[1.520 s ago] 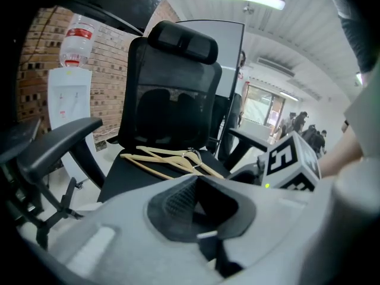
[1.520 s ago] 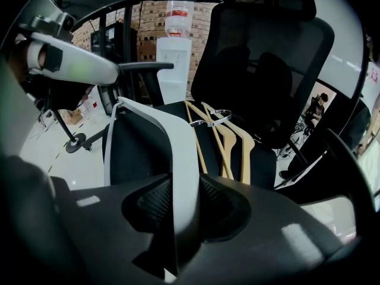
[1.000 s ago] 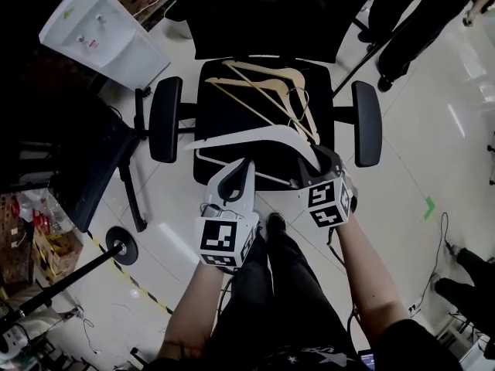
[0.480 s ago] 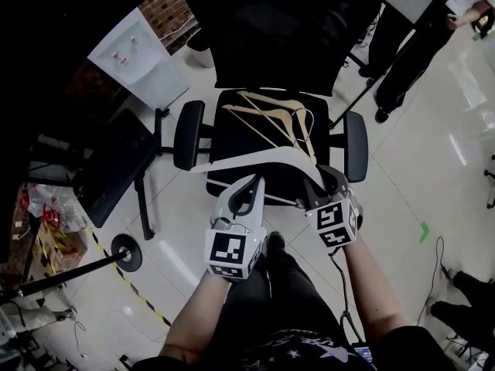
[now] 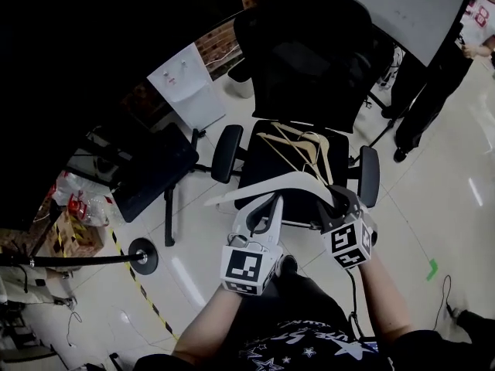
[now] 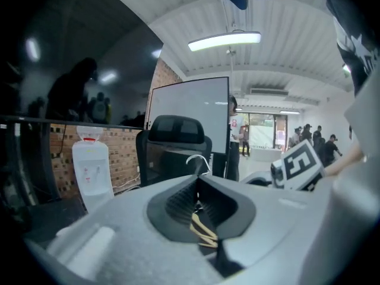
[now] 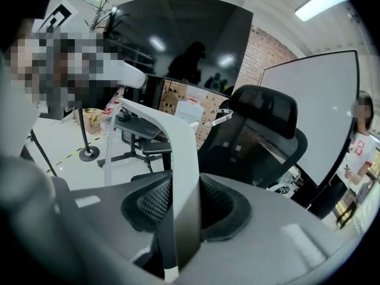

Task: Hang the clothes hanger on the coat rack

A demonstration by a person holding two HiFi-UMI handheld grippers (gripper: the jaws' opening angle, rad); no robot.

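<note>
In the middle of the head view, the white hanger [image 5: 251, 190] is up in the air above the seat of a black office chair [image 5: 309, 68], on which wooden hangers [image 5: 302, 149] lie. The right hand-held gripper [image 5: 331, 198] pinches the hanger's broad arm at its right end. The left hand-held gripper [image 5: 269, 204] has its jaws pressed together, it seems on the hanger's thin lower bar. A metal hook [image 6: 199, 161] shows just above the tips.

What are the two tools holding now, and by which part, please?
One white hanger: the right tool clamps one arm, the left tool seems to pinch it at the base of its hook.
</note>
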